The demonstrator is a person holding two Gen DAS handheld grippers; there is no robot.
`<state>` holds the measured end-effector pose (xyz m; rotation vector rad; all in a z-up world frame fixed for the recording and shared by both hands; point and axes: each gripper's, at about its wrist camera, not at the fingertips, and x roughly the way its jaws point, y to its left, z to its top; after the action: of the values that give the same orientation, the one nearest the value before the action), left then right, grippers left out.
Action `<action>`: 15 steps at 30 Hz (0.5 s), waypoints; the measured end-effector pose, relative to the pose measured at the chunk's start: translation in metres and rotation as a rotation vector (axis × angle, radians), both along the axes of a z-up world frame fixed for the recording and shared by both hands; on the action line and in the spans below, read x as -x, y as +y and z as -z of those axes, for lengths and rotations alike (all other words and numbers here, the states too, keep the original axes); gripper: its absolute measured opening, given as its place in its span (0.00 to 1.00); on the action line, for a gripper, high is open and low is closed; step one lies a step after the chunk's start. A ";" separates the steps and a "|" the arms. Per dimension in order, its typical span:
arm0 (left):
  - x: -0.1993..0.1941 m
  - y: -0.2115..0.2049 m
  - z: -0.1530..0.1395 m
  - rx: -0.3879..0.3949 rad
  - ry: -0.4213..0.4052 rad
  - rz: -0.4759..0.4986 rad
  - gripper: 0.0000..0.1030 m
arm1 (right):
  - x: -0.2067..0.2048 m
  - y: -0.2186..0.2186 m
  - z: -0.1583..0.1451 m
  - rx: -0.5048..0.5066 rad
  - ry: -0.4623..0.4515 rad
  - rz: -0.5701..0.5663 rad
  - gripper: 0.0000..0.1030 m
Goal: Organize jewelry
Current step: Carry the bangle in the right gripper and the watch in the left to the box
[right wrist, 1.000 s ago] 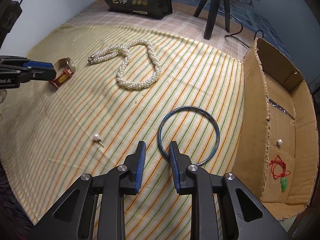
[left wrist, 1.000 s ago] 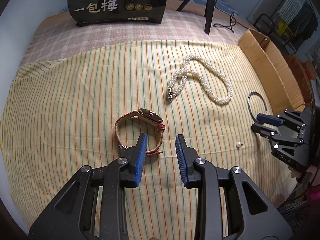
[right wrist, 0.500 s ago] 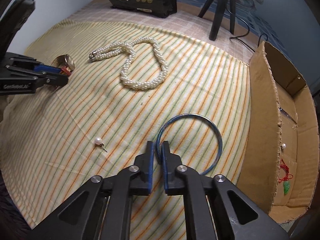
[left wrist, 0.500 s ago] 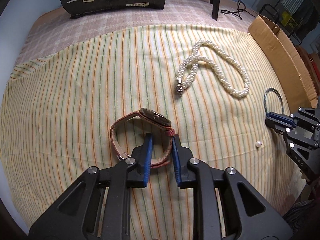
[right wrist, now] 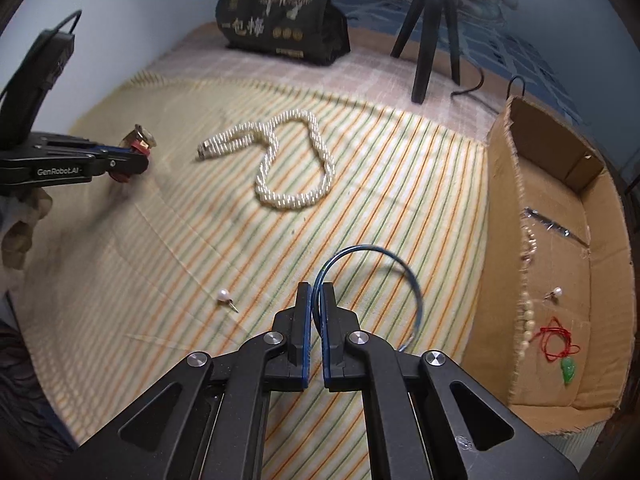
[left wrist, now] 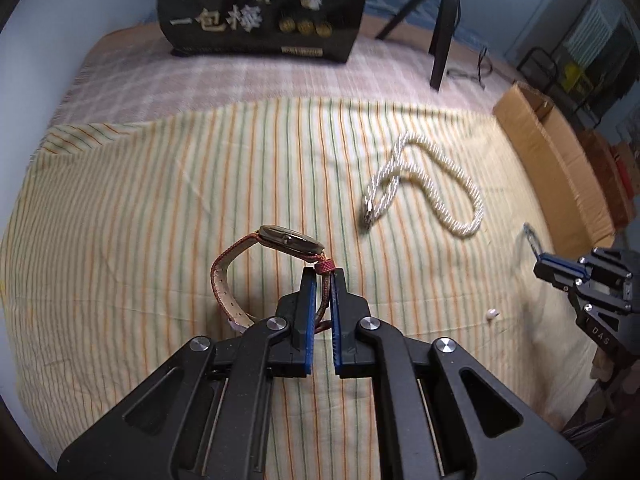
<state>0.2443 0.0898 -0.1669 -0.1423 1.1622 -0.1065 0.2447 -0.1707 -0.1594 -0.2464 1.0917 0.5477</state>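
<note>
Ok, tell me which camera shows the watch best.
The left wrist view: the watch sits centered, its strap clamped in the left gripper. The right wrist view shows only a small, mostly hidden bit of it at the far left edge.

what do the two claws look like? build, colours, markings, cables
Both match: black skeletal frames with triangular cut-outs, silver pivot screws, blue ribbed pads. Left claw reads "GenRobot.AI" on its side, black cable behind. Right claw shows "DAS" lettering.

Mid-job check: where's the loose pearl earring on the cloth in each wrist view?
Left wrist: the earring lies low right on the cloth, just left of the right tongs.
Right wrist: the earring lies lower centre-left, left of those tongs.
Shared landmark: the pearl necklace, farther up the cloth in both.
</note>
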 end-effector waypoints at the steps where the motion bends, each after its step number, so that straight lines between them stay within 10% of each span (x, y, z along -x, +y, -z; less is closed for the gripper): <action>1: 0.000 0.002 -0.004 0.009 -0.009 -0.009 0.04 | 0.000 -0.001 -0.003 -0.008 -0.003 0.003 0.03; 15: 0.013 -0.006 -0.047 0.063 -0.124 -0.006 0.04 | 0.002 -0.015 -0.042 -0.067 -0.090 0.040 0.02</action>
<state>0.2310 0.0835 -0.1195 -0.1923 1.0351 -0.1449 0.2426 -0.1860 -0.1174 -0.1889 0.9873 0.5312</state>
